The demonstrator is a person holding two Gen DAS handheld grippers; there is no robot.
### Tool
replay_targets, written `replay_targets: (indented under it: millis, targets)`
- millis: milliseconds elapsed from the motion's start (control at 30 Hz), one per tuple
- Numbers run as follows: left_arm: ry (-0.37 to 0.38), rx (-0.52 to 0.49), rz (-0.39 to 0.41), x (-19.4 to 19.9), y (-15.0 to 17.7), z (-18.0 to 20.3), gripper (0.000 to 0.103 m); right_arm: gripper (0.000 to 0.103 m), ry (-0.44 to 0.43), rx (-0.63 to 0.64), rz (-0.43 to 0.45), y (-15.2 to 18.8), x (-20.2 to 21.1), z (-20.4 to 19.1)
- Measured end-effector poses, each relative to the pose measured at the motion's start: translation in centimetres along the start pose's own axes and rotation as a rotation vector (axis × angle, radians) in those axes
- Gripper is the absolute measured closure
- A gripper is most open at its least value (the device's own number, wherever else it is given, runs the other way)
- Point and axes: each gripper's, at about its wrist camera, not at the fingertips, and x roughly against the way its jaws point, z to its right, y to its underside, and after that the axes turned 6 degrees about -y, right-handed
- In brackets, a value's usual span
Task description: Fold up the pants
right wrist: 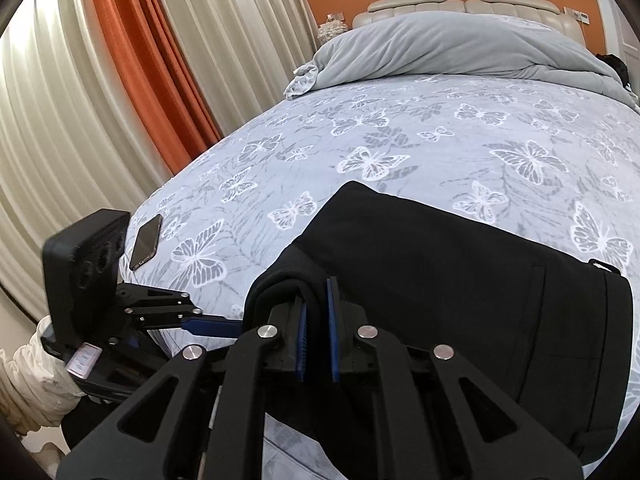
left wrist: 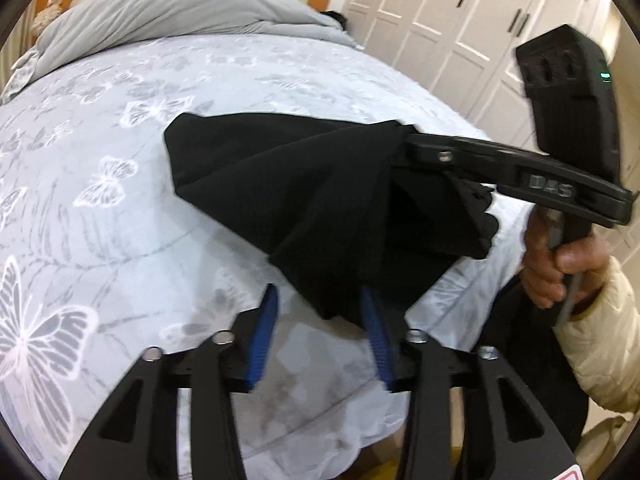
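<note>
Black pants [right wrist: 460,280] are lying mid-frame on the butterfly bedspread [right wrist: 400,140]; my right gripper [right wrist: 316,320] is pinching their near edge, while my left gripper [left wrist: 320,320] is hanging wide open beside them.

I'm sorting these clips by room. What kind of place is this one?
Almost certainly a home bedroom. The black pants lie on a bed with a butterfly-print cover, a padded headboard stands behind it, and white wardrobe doors line one wall.
</note>
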Motion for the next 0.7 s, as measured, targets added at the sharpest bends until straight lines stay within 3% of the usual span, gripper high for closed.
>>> replay_targets:
  millis: [33, 100, 200, 333, 433, 500, 600, 633, 667, 700]
  targets:
    - [-0.014, -0.016, -0.008, -0.4, 0.1, 0.2, 0.073, 0.095, -0.001, 0.002, -0.003, 0.0, 0.0, 0.0]
    - [-0.026, -0.052, -0.018, -1.1, 0.1, 0.7, 0.088, 0.095, 0.0, 0.008, -0.007, 0.0, -0.1, 0.0]
    - [-0.031, -0.043, -0.023, -1.9, -0.1, 0.8, 0.096, 0.095, 0.002, 0.009, -0.006, 0.0, -0.1, 0.0]
    - [-0.024, -0.016, 0.017, -0.8, 0.0, 1.4, 0.101, 0.093, -0.02, 0.014, 0.013, -0.1, 0.8, -0.1]
    - [0.039, 0.061, 0.051, 1.7, 0.8, 1.3, 0.102, 0.09, -0.062, 0.021, -0.012, 0.7, 0.8, -0.6]
    - [0.108, 0.137, 0.006, 1.5, 2.4, 1.0, 0.103, 0.09, -0.075, 0.028, -0.08, 2.0, -0.6, -0.8]
    - [0.117, 0.15, -0.154, -0.9, 5.4, 2.4, 0.103, 0.088, -0.076, 0.048, -0.149, 3.4, -1.6, -1.3]
    - [0.112, 0.134, -0.201, -1.5, 6.3, 3.3, 0.103, 0.085, -0.072, 0.048, -0.149, 3.6, -1.1, -1.4]
    - [0.109, 0.108, -0.2, -1.2, 6.8, 4.1, 0.102, 0.081, -0.061, 0.039, -0.136, 3.8, 0.1, -1.6]
    - [0.092, 0.083, -0.187, -0.7, 7.0, 4.7, 0.097, 0.068, -0.057, 0.026, -0.119, 4.1, 1.2, -1.8]
